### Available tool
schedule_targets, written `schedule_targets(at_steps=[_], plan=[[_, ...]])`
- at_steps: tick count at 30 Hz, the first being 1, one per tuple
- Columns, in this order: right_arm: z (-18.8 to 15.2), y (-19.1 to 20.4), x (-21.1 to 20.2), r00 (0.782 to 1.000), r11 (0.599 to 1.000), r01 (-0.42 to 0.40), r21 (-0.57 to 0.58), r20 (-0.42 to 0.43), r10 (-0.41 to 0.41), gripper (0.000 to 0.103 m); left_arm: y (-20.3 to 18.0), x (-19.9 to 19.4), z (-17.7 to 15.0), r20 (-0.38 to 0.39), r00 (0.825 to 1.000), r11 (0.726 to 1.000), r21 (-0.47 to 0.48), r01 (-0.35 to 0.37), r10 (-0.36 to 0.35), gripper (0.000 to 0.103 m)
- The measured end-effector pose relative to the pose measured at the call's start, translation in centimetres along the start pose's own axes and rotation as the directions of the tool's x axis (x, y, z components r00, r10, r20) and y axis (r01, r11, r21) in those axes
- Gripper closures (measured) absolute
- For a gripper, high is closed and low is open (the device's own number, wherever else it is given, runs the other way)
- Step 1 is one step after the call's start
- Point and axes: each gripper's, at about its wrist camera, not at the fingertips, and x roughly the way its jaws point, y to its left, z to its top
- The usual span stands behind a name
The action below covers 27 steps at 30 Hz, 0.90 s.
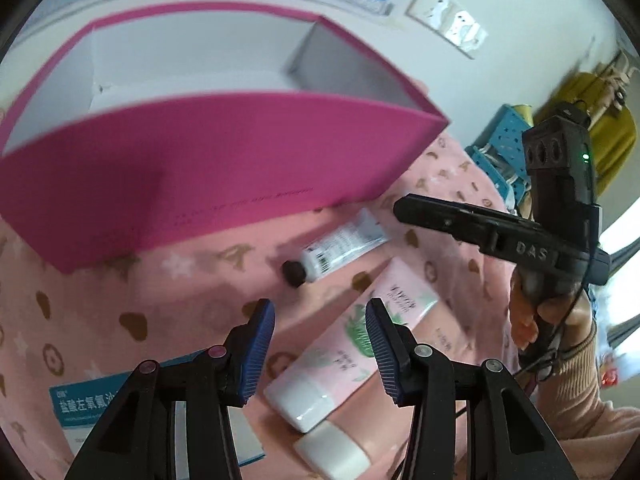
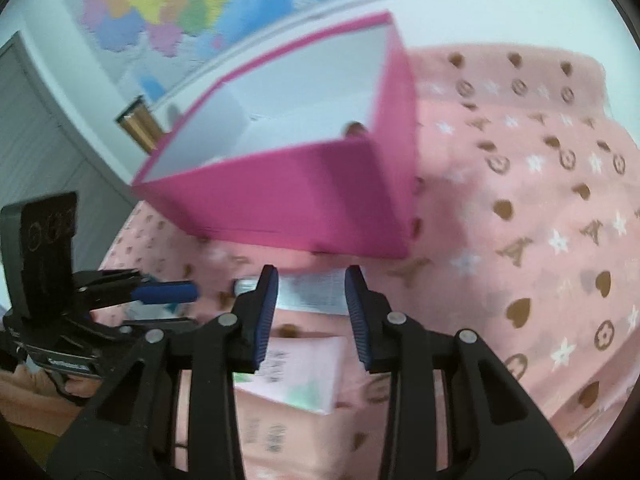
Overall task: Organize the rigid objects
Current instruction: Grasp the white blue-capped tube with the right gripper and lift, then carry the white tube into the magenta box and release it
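My left gripper hangs open over the pink patterned cloth, nothing between its fingers. Just beyond and below the gap lies a pink tube with a white cap, pointing cap-first toward me; a second white cap sits right beside it, lower in the left view. Farther out, a small white tube with a dark cap lies on the cloth, near the front wall of the pink box, which stands open-topped with a white inside. A blue-and-white carton lies by my left finger. My right gripper is open too and holds nothing; under it I see the pink tube, blurred, and past the fingertips a white printed item I cannot identify. The box stands just beyond that. The left gripper shows at the right view's left side, and the right gripper reaches in from the right over the white tube.
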Motion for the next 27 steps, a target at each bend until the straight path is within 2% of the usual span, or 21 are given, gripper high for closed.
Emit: schedule_targets(at_steps=[6,11,17,27], plan=[[-0.3,-1.0,2.3,0.999,0.999,-0.009,0.039,-0.041,0.010,0.066,-0.1,0.9,0.9,0.004,1.000,1.000,0.013,-0.019,0.019,0.056],[-0.8,-0.2,2.8,0.998,1.000,-0.026,0.016,-0.050,0.026,0.065,-0.7,1.8,1.3,-0.002,1.000,0.999,0.025,-0.025,0.025,0.060],[-1.4,0.3,2.6,0.999,1.000,-0.013,0.022,-0.037,0.014,0.059,-0.6,1.4,1.0,0.006,0.999,0.999,0.021,-0.035,0.035,0.059],[-1.7,1.4,0.3,1.000,1.000,-0.009,0.023,0.022,0.009,0.059,-2.0,-0.1,1.5,0.067,0.997,0.999,0.032,-0.044,0.041,0.059]])
